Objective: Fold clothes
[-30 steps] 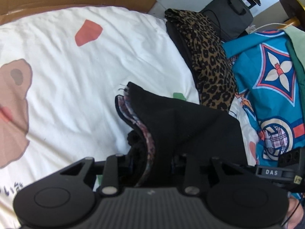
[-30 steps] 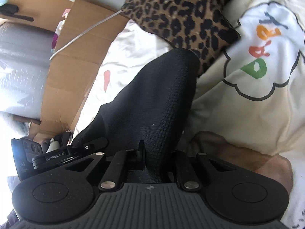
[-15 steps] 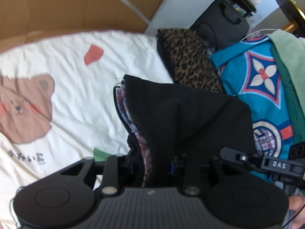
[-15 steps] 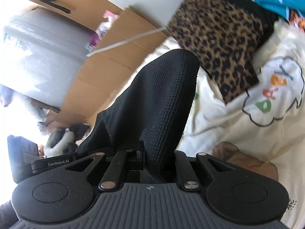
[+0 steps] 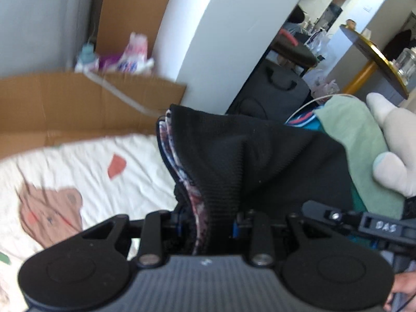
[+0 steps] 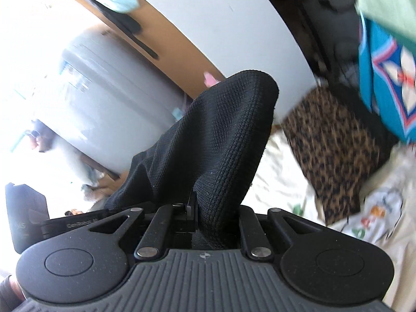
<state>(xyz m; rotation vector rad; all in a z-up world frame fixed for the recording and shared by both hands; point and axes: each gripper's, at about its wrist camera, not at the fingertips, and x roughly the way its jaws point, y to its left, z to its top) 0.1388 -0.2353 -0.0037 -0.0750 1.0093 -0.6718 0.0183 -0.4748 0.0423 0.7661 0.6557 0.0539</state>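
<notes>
Grippers, left (image 5: 208,223) and right (image 6: 215,221), each clamped on black knit garment (image 5: 260,161), which rises ahead of both above cream printed bedsheet (image 5: 78,171); leopard-print cloth (image 6: 335,143) right of right gripper

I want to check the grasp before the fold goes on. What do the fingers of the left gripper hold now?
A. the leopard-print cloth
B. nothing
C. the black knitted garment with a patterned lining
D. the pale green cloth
C: in the left wrist view the left gripper is shut on the black knitted garment with a patterned lining, whose bunched edge runs between the fingers.
</notes>
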